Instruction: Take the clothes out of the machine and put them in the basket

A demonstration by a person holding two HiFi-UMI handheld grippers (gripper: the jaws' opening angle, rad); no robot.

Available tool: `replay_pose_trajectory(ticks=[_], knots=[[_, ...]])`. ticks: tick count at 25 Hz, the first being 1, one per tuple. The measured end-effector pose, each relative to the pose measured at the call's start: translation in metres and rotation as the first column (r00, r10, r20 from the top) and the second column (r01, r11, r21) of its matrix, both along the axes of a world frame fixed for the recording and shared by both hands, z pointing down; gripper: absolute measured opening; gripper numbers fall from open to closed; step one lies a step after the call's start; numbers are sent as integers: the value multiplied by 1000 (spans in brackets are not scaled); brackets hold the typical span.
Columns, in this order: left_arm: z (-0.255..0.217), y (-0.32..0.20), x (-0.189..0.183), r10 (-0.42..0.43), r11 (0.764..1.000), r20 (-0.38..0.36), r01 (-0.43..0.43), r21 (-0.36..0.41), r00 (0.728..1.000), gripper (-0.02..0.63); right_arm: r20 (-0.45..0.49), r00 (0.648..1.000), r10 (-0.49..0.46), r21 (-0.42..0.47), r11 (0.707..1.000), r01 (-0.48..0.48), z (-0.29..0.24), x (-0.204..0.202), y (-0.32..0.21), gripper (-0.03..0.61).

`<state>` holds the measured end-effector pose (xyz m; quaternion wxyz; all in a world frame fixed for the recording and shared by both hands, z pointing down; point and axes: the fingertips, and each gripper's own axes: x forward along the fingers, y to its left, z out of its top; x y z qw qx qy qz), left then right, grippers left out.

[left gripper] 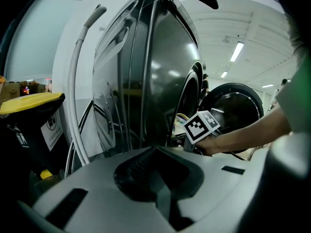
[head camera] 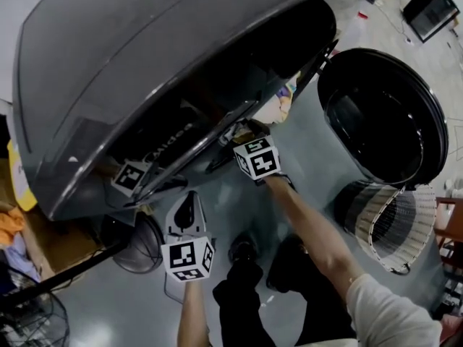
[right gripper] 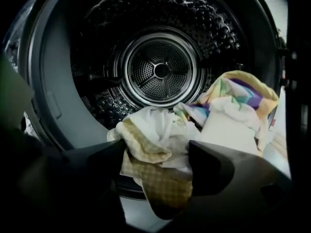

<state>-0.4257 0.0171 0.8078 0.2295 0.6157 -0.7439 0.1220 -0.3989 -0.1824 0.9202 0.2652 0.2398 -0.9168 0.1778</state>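
Right gripper view: my right gripper (right gripper: 158, 160) stands spread astride the beige-checked white cloth (right gripper: 146, 140), which hangs over the lip of the dark perforated steel drum (right gripper: 160, 72). Step in hand: pick-up. Next, I judge: close on the cloth, then withdraw from the drum. My left gripper (left gripper: 155, 152) waits pressed together outside the drum.

Bright strip lights (left gripper: 237, 51) overhead throw even light that glares off the glossy side of the machine (left gripper: 165, 76), while the drum (right gripper: 160, 69) sits dim (its rim in deep shadow), and all views bend strongly at the edges, near parts soft.
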Motion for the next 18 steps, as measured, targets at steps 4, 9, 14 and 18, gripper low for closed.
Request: replay_pose_trajectory(ticks=[4,9,14,18], knots=[[2,-5,-1,12,1000,-4,-12,-2,1000,18,-59,997,-52,25,998,53,0,-3,9,261],[-3,-11,2,30,1000,-13,-30,-3,999,18,-92,991,-95,59,993,101,-8,0,20,77],[-20,-8,11,46,999,-23,-46,-11,999,18,-50,994,-94,101,990,98,-46,12,31,64],[-42,-7,23,62,998,-42,-63,-19,997,18,-25,997,-67,103,992,69,-82,28,42,61]])
